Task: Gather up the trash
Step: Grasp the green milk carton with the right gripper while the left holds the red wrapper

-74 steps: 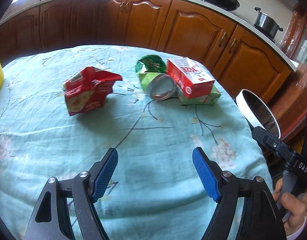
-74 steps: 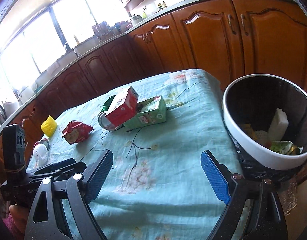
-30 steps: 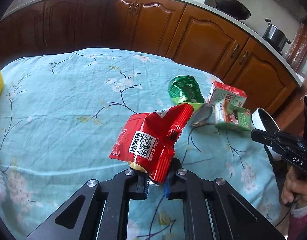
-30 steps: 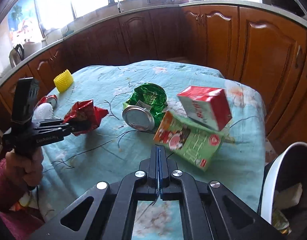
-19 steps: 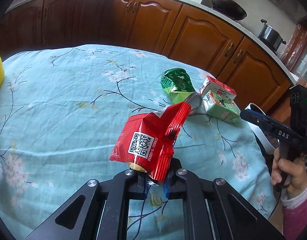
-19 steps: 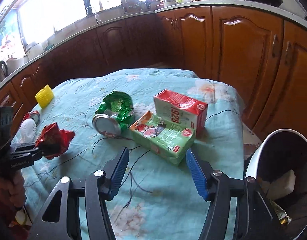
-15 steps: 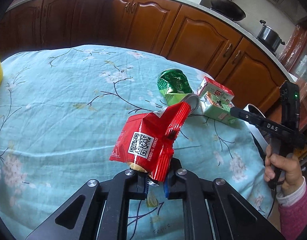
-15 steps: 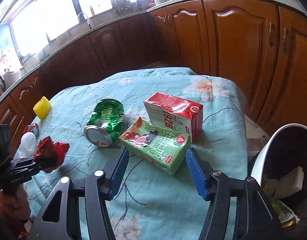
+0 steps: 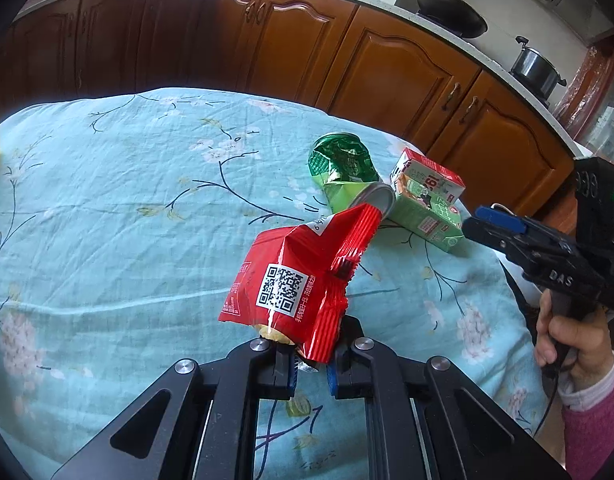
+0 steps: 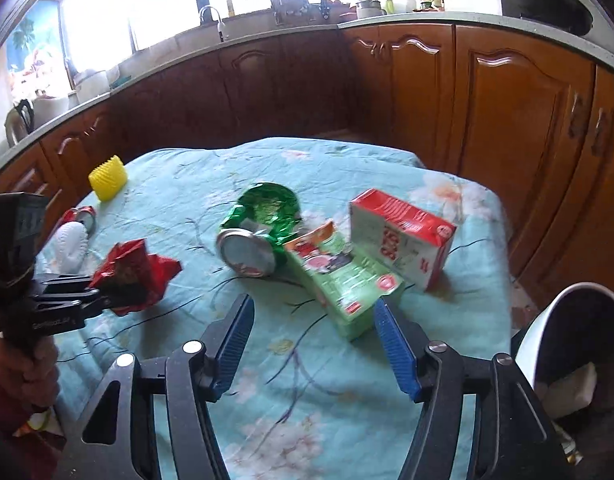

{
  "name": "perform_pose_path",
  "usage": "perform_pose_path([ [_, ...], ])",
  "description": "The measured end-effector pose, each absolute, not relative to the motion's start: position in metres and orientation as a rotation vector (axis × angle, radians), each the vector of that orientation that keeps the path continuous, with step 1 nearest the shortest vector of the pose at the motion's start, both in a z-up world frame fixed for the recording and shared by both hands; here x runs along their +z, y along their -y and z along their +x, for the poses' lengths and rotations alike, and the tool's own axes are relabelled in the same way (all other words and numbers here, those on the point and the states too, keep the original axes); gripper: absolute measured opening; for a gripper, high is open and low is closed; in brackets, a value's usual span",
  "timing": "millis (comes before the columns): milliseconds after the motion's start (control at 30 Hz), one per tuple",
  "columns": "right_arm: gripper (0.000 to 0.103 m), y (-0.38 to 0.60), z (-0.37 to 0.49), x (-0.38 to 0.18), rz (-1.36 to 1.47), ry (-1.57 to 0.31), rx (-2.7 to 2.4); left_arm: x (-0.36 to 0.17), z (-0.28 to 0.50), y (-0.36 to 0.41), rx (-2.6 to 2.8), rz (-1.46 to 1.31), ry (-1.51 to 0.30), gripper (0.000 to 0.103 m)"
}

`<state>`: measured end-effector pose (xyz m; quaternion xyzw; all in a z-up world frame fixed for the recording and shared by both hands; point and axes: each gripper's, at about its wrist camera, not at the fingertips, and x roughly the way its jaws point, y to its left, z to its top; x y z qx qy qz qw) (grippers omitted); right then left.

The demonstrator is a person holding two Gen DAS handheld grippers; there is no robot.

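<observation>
The white-rimmed trash bin stands just off the table's right edge; inside it lies pale rubbish, too dark to identify. The left gripper is clamped on the bottom edge of a red snack wrapper, holding it above the floral tablecloth. The right gripper is spread wide, empty, its blue pads near the green carton. Touching that carton are a crushed green can and, behind it, a red-and-white carton. Farther left sits a yellow ridged object.
</observation>
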<state>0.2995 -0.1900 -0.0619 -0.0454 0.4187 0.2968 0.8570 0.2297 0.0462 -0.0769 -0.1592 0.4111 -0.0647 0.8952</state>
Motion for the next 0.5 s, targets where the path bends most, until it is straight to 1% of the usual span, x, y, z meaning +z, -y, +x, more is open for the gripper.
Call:
perform_pose_path([
  [233,0.070,0.155,0.333,-0.086,-0.316,-0.940,0.679,-0.077,0.232,-0.043,-0.152,-0.331,-0.861,0.009],
  [300,0.071,0.153,0.337,-0.088,-0.317,-0.943,0.686,-0.077,0.233,-0.039,-0.164,-0.325,-0.862,0.009],
  [333,0.068,0.154,0.339,-0.087,-0.301,-0.948,0.689,-0.077,0.234,-0.038,-0.169,-0.325,-0.863,0.009],
  [367,0.062,0.157,0.339,-0.085,-0.280,-0.950,0.689,-0.077,0.234,-0.036,-0.175,-0.324,-0.863,0.009],
  [400,0.052,0.159,0.339,-0.084,-0.262,-0.955,0.686,-0.077,0.235,-0.034,-0.180,-0.322,-0.863,0.009],
  [467,0.051,0.161,0.338,-0.082,-0.261,-0.959,0.682,-0.077,0.237,-0.031,-0.187,-0.317,-0.868,0.009],
  [500,0.053,0.158,0.336,-0.081,-0.288,-0.953,0.683,-0.077,0.237,-0.029,-0.190,-0.316,-0.870,0.009],
])
